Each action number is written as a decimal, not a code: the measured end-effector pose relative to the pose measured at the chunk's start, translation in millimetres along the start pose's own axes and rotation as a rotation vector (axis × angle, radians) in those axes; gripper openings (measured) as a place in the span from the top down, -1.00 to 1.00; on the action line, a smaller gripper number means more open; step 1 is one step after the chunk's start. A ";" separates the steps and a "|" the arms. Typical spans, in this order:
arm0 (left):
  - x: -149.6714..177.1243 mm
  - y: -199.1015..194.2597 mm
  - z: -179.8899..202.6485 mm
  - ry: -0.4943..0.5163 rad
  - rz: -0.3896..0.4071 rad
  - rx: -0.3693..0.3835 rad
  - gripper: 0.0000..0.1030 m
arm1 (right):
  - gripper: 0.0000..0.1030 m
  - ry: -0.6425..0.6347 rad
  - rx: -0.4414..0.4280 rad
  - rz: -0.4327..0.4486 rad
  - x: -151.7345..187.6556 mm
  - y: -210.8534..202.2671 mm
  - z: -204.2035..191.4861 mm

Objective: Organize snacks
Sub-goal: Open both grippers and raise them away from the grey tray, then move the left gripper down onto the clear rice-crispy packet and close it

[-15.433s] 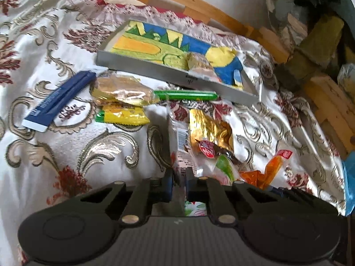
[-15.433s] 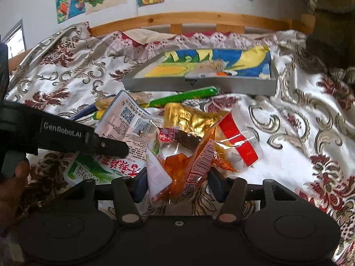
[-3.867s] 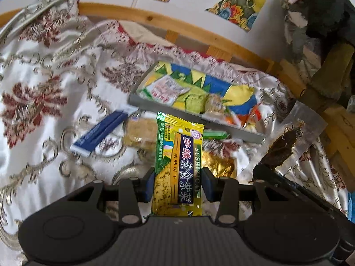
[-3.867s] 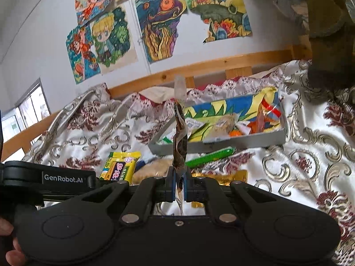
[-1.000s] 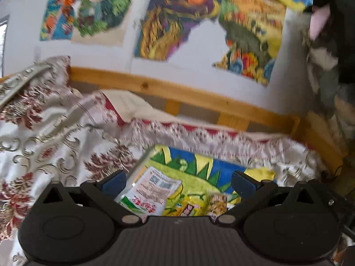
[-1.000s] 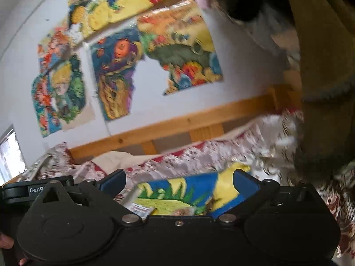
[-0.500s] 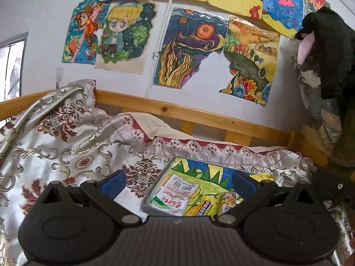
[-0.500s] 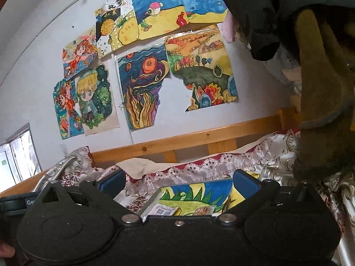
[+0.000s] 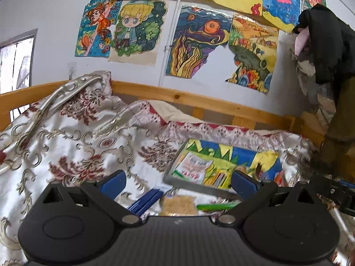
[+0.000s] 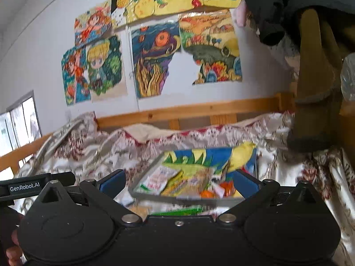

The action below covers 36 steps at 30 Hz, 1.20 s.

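Covering the whole work surface is one patterned bedspread (image 9: 73, 146), white with red and gold scrolls, bounded at the back by one wooden rail (image 9: 199, 102). On the wall above, the drawings (image 9: 197, 44) overlap, so I give no exact count.

One grey tray (image 9: 190, 185) with a blue, yellow and green base lies on the bedspread ahead of both cameras. Inside it, from the left: one white packet (image 9: 193, 166) with red print, one yellow-green packet (image 9: 216, 177) just beside it, then orange-wrapped pieces (image 10: 226, 189) at the right end — blurred, number not determinable.

Outside the tray, just in front of its near wall, three items lie on the cloth: one blue bar (image 9: 146, 200), one pale cracker packet (image 9: 179, 204), one green stick (image 9: 217, 206).

Two tools are present. The left gripper (image 9: 177, 180) has its blue pads spread wide with nothing between them; the right gripper (image 10: 178, 182) stands likewise, empty and released.

Compared with 3.9 s ago: the left tool then clasped the yellow-green packet and the right pinched a clear bag with a dark snack — both are now let go, and the yellow-green packet sits in the tray. Against 15.4 s ago, the tray contents have grown from one item to several, and the loose heap on the cloth has thinned.
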State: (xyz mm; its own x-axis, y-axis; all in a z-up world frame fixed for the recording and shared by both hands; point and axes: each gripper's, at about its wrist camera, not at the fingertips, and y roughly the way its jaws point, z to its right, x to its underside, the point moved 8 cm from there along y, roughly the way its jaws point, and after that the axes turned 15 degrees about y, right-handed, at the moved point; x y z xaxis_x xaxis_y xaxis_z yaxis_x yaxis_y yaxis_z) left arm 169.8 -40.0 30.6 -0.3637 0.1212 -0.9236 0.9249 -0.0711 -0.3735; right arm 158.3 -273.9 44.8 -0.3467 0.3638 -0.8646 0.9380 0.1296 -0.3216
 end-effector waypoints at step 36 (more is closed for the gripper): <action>105.5 16.8 -1.0 0.117 -0.224 0.020 -0.99 | -0.99 -0.076 0.151 -0.259 112.0 20.7 19.5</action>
State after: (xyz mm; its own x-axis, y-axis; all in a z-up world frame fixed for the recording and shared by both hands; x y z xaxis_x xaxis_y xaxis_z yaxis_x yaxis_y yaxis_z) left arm 147.1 -27.4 -73.0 -0.5433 0.2495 -0.8016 0.8197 -0.0486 -0.5707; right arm 138.8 -248.4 -66.3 -0.5791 0.2654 -0.7709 0.8088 0.0685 -0.5840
